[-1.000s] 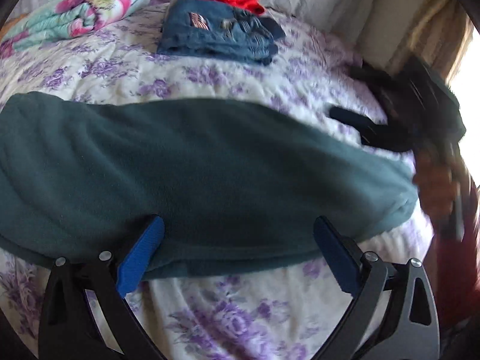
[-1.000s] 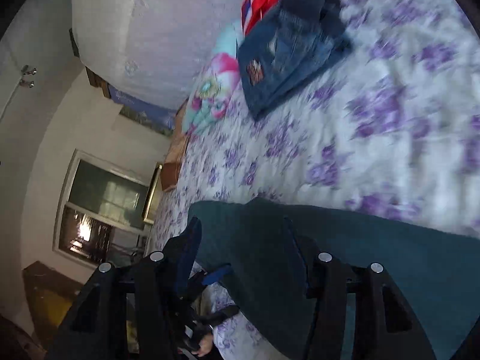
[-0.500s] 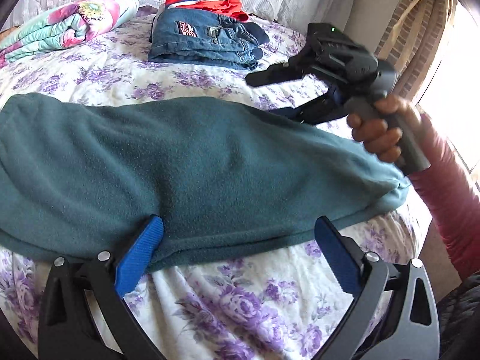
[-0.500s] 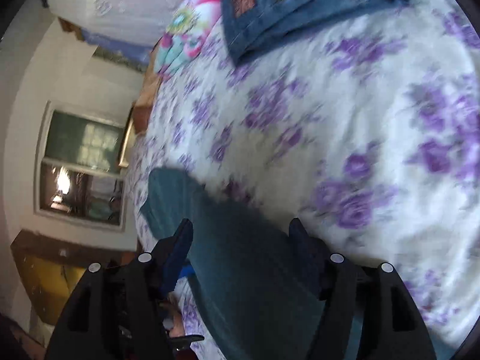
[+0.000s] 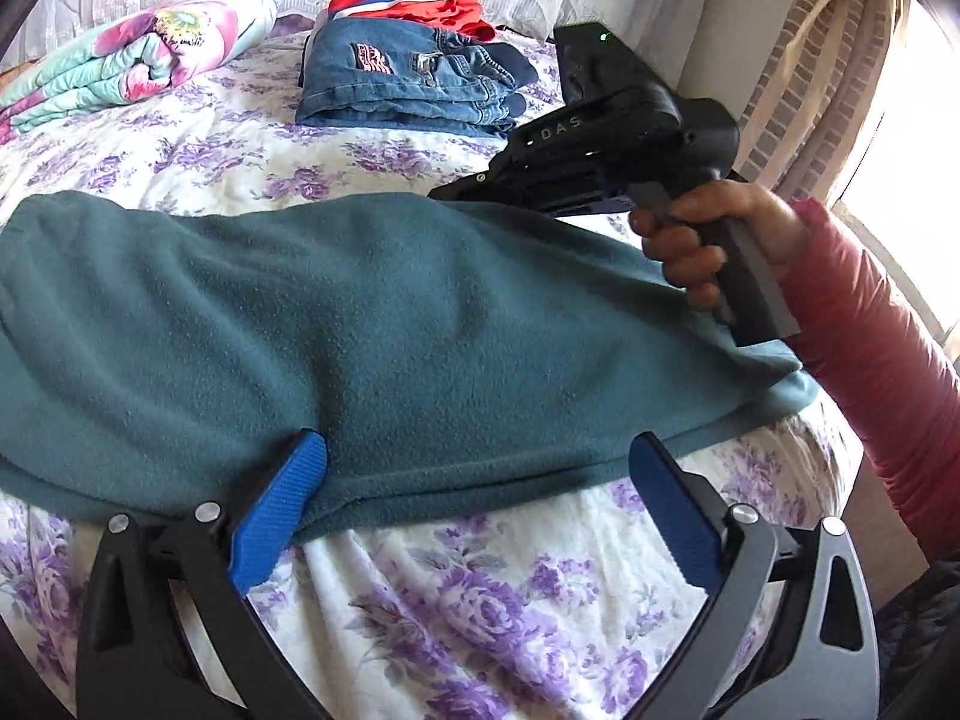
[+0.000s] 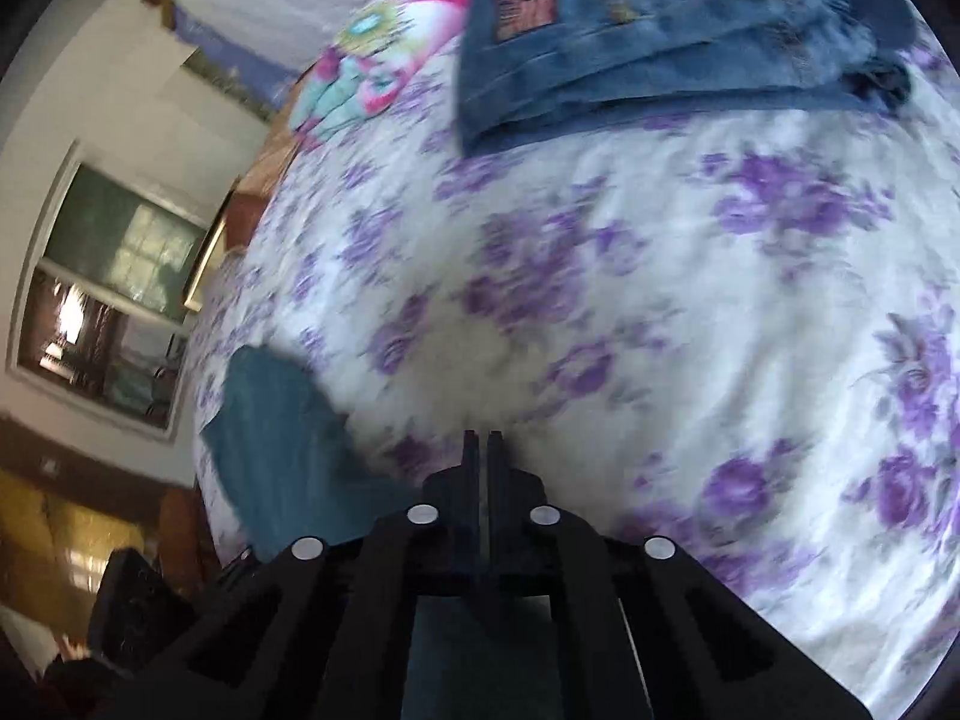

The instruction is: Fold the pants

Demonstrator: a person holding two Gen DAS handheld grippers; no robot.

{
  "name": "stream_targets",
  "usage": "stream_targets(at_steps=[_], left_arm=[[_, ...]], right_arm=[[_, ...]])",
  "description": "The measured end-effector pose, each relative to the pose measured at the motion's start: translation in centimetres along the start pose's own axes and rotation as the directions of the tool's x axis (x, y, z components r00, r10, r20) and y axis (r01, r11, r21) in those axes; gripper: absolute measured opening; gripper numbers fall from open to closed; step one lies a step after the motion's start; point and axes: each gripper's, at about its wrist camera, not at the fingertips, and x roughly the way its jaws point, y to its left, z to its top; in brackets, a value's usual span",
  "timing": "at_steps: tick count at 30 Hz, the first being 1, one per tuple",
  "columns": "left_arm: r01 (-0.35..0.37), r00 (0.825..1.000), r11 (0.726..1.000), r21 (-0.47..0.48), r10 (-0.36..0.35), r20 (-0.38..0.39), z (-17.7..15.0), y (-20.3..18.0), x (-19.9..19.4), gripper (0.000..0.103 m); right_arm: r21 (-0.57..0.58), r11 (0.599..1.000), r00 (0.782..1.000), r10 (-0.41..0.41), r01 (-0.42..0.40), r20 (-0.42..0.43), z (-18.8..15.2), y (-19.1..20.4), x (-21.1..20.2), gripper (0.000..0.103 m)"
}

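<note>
Teal fleece pants lie stretched across the flowered bed. My left gripper is open, its blue pads straddling the near edge of the pants. My right gripper has its fingers closed together at the far edge of the pants; I cannot see fabric between the tips. The left wrist view shows the right gripper's body held over the far right part of the pants.
Folded blue jeans with a red garment behind them sit at the head of the bed. A rolled flowered blanket lies at the far left. A curtain and window are to the right.
My right gripper has gone from open to shut and has moved along the far edge of the pants. My left gripper has stayed open at the near edge.
</note>
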Motion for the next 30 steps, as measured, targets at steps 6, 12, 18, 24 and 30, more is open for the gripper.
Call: stream_targets(at_steps=[6, 12, 18, 24, 30], left_arm=[[0.033, 0.999, 0.999, -0.023, -0.032, 0.013, -0.1, 0.6, -0.4, 0.098], [0.037, 0.999, 0.999, -0.029, -0.037, 0.016, 0.0, 0.7, -0.3, 0.098], [0.043, 0.999, 0.998, -0.036, -0.042, 0.021, 0.0, 0.8, -0.3, 0.098], [0.045, 0.999, 0.998, -0.039, -0.044, 0.021, 0.0, 0.8, -0.3, 0.098], [0.041, 0.999, 0.999, -0.035, -0.041, 0.020, 0.0, 0.7, -0.3, 0.098]], right_arm=[[-0.013, 1.000, 1.000, -0.003, 0.002, -0.026, -1.2, -0.1, -2.4, 0.006], [-0.100, 0.995, 0.997, 0.020, -0.027, -0.068, -3.0, 2.2, -2.5, 0.006], [-0.187, 0.982, 0.996, -0.026, 0.010, -0.083, -3.8, 3.7, -1.9, 0.006], [-0.221, 0.975, 0.996, -0.042, 0.024, -0.079, -2.8, 4.2, 0.5, 0.006], [-0.131, 0.991, 0.999, 0.034, -0.032, 0.007, -0.8, 3.0, 1.1, 0.006]])
